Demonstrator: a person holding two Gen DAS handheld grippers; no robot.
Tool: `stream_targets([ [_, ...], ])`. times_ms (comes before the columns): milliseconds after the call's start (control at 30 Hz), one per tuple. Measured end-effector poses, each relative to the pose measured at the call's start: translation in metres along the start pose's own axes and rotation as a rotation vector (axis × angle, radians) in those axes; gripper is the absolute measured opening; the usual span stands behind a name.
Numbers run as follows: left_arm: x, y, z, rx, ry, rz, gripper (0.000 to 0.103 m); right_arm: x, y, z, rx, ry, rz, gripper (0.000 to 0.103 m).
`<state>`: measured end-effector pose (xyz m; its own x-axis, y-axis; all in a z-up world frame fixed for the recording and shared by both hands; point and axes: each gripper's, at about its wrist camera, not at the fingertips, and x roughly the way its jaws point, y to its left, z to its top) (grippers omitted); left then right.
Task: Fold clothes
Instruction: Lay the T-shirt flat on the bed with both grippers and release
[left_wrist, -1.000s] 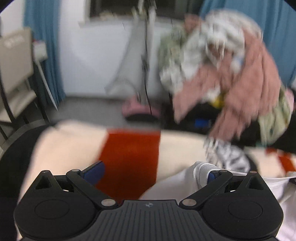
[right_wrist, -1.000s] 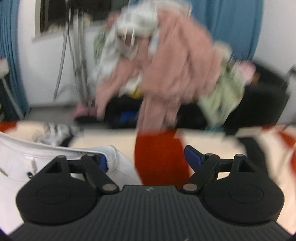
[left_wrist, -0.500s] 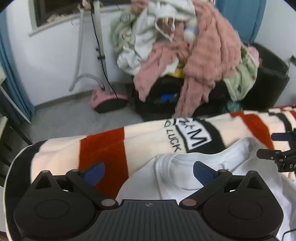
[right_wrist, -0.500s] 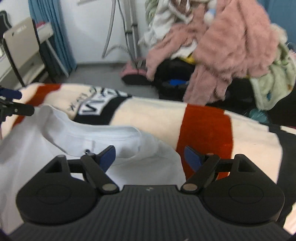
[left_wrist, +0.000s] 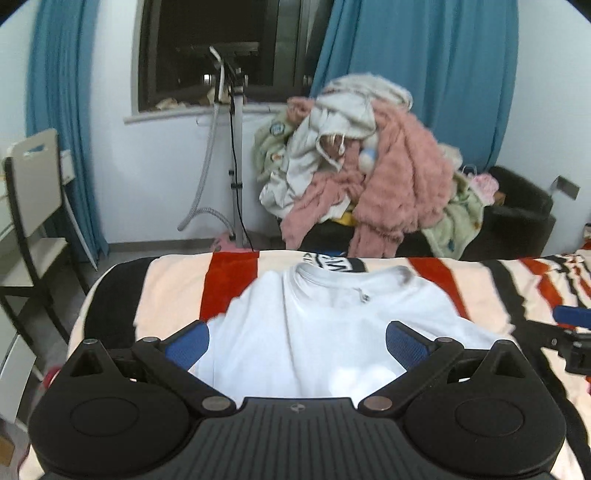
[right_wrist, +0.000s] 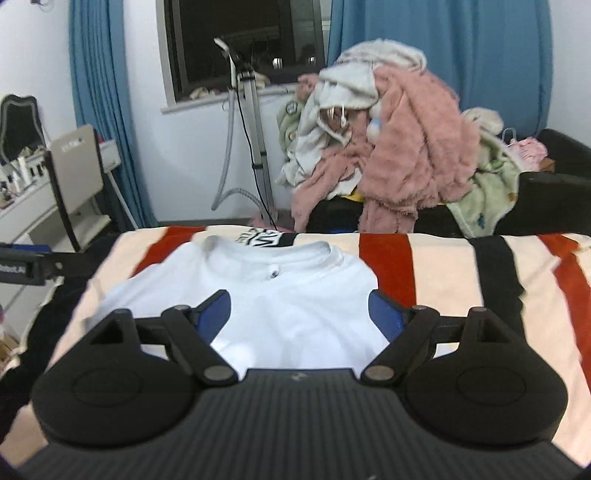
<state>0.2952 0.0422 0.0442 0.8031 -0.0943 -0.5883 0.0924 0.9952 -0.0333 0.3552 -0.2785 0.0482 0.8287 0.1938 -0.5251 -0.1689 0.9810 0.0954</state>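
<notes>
A white T-shirt (left_wrist: 314, 325) lies spread on a striped blanket (left_wrist: 177, 291), collar toward the far edge. It also shows in the right wrist view (right_wrist: 288, 295). My left gripper (left_wrist: 297, 339) is open and empty, held above the shirt's near part. My right gripper (right_wrist: 299, 314) is open and empty, also above the shirt. The right gripper's tip shows at the right edge of the left wrist view (left_wrist: 569, 332). The left gripper's tip shows at the left edge of the right wrist view (right_wrist: 22, 262).
A large pile of clothes (left_wrist: 369, 177) sits on a dark sofa (left_wrist: 517, 221) beyond the bed. A garment steamer stand (left_wrist: 236, 155) is by the window. A chair (left_wrist: 33, 206) and a desk stand at the left. Blue curtains (left_wrist: 461, 74) hang behind.
Both grippers have pulled back and levelled out, away from the shirt's shoulders. The shirt now lies flat on the blanket with nothing holding it.
</notes>
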Motion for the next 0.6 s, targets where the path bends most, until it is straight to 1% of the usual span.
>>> stream_targets([
  [67,-0.046,-0.01,-0.017,-0.01,-0.033,0.008,0.103,-0.037,0.008,-0.016,-0.002,-0.021,-0.001,0.083],
  [133,-0.081,-0.021,-0.037,-0.029,-0.049,0.008,0.103,-0.073,0.016,-0.032,-0.005,-0.042,-0.003,0.083],
  [200,-0.106,-0.029,-0.057,-0.042,-0.06,-0.005,0.103,-0.104,0.02,-0.049,0.003,-0.06,0.003,0.083],
  [267,-0.125,-0.036,-0.077,-0.051,-0.087,-0.006,0.103,-0.123,0.023,-0.063,0.017,-0.071,0.005,0.083],
  [367,-0.146,-0.042,-0.107,-0.042,-0.139,0.004,0.103,-0.145,0.026,-0.081,0.04,-0.111,0.011,0.083],
  [433,-0.154,-0.041,-0.126,-0.048,-0.195,0.052,0.103,-0.156,0.028,-0.095,0.063,-0.146,0.013,0.083],
  [533,-0.162,-0.032,-0.15,-0.066,-0.244,0.055,0.103,-0.156,0.03,-0.118,0.094,-0.188,0.009,0.083],
  [600,-0.166,-0.025,-0.161,-0.088,-0.259,0.058,0.103,-0.15,0.033,-0.135,0.077,-0.207,-0.003,0.083],
])
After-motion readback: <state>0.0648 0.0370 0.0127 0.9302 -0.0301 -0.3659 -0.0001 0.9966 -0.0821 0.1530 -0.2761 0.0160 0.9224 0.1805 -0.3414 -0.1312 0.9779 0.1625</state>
